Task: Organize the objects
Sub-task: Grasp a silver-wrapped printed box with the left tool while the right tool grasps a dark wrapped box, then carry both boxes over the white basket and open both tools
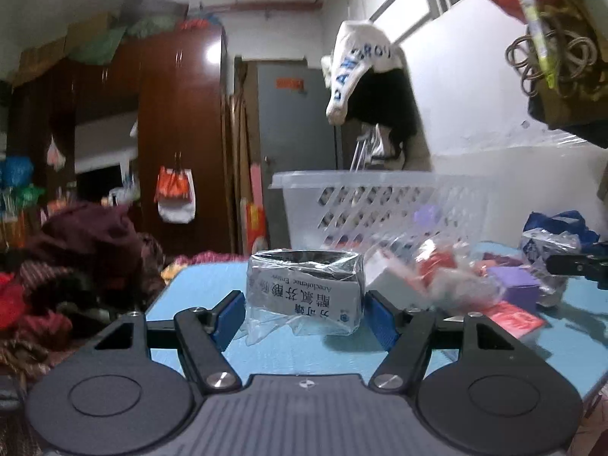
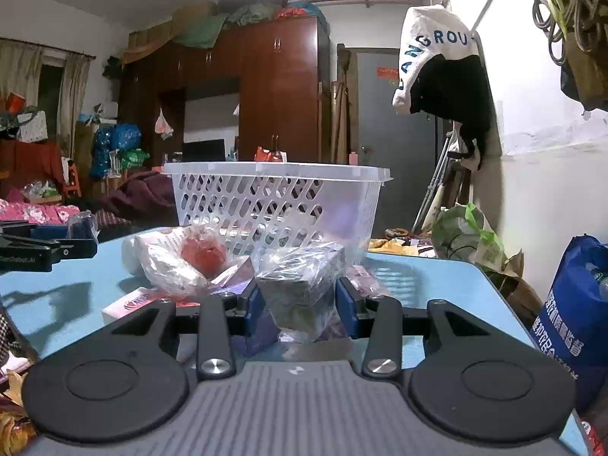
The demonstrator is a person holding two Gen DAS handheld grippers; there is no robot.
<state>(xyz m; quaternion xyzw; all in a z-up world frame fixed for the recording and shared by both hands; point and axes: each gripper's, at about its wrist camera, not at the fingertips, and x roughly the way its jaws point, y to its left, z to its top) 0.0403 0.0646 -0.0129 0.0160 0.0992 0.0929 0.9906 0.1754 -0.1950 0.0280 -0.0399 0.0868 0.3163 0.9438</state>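
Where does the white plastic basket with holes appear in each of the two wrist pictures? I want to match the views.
Left wrist view: the white basket stands right of centre, behind the plastic-wrapped box that sits between the left gripper's pads.
Right wrist view: the basket stands at centre, behind the wrapped packet between the right gripper's pads.
Shared landmark: the white lettered cloth hanging on the wall.

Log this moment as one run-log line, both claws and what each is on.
left claw: around bagged medicine box | right claw: shut on bagged dark box | white basket: behind | blue table
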